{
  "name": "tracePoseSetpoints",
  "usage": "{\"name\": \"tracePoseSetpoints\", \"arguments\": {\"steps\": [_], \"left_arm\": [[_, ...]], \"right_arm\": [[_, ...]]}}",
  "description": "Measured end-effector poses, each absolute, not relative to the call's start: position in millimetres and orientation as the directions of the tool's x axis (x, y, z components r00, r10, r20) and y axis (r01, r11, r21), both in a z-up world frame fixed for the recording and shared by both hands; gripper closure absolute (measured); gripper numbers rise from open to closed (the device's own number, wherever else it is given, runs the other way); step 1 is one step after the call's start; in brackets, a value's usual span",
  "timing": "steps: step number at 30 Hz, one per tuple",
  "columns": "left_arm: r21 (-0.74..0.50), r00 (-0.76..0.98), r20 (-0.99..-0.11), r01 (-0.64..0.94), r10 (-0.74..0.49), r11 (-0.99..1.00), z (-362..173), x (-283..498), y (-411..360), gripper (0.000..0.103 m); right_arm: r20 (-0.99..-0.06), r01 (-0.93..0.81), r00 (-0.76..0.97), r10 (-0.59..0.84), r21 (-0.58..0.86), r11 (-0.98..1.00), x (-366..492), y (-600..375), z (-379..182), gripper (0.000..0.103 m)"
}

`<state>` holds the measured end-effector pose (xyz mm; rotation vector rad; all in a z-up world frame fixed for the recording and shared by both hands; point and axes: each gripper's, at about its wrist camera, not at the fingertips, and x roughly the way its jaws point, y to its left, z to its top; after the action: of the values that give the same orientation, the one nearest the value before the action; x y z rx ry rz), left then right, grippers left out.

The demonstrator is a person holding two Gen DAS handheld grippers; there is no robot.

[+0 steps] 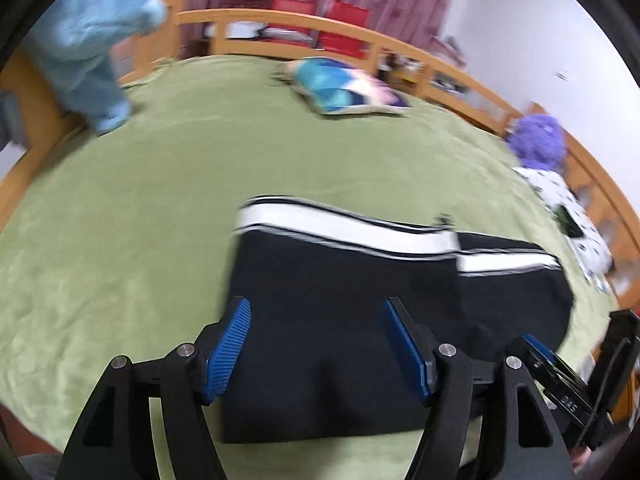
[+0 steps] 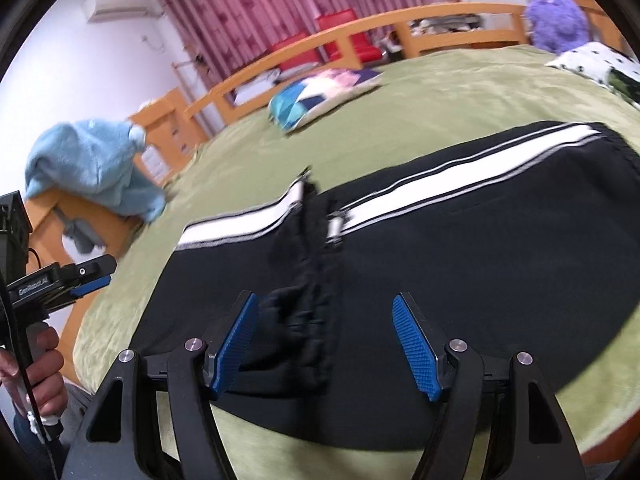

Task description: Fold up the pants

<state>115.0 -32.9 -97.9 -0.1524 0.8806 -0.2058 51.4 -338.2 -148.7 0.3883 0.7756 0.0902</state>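
Black pants (image 1: 340, 272) with a white side stripe (image 1: 340, 226) lie folded on the green bed cover (image 1: 160, 200). My left gripper (image 1: 316, 308) hovers open over their near left part, its blue pads apart and pressing on nothing. In the right wrist view the pants (image 2: 480, 248) stretch to the right, with a bunched, ruffled edge (image 2: 308, 280) running across them. My right gripper (image 2: 325, 300) stands open above that edge, which lies loose between its fingers, close to the left pad. Each gripper shows at the edge of the other's view: the right gripper (image 1: 560, 372), the left gripper (image 2: 80, 276) and a hand (image 2: 40, 364) holding it.
A patterned cushion (image 1: 344, 88) lies further back on the bed. A light blue garment (image 1: 92, 40) hangs over the wooden bed rail (image 1: 280, 24) at the left. A purple plush toy (image 1: 538, 140) and a spotted white pillow (image 1: 568, 208) sit at the right. Red chairs and curtains stand behind.
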Motion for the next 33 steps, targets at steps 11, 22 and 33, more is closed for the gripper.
{"name": "tracePoseSetpoints", "arguments": {"steps": [11,22,33], "left_arm": [[-0.283,0.602,-0.751,0.075,-0.27,0.956,-118.8,118.3,22.3,0.037],[-0.32,0.548,-0.778,0.075,-0.307,0.944,-132.6,127.6,24.5,0.037],[-0.288,0.539,-0.802,0.027,-0.257,0.957,-146.2,136.9,26.6,0.037]], "right_arm": [[-0.613,-0.02,0.719,0.328,0.454,0.891,53.0,-324.3,-138.3,0.086],[-0.765,-0.041,0.595,0.245,0.276,0.96,63.4,-291.5,-155.7,0.039],[-0.83,0.048,0.481,0.281,0.345,0.937,193.7,-312.3,-191.8,0.056]]}}
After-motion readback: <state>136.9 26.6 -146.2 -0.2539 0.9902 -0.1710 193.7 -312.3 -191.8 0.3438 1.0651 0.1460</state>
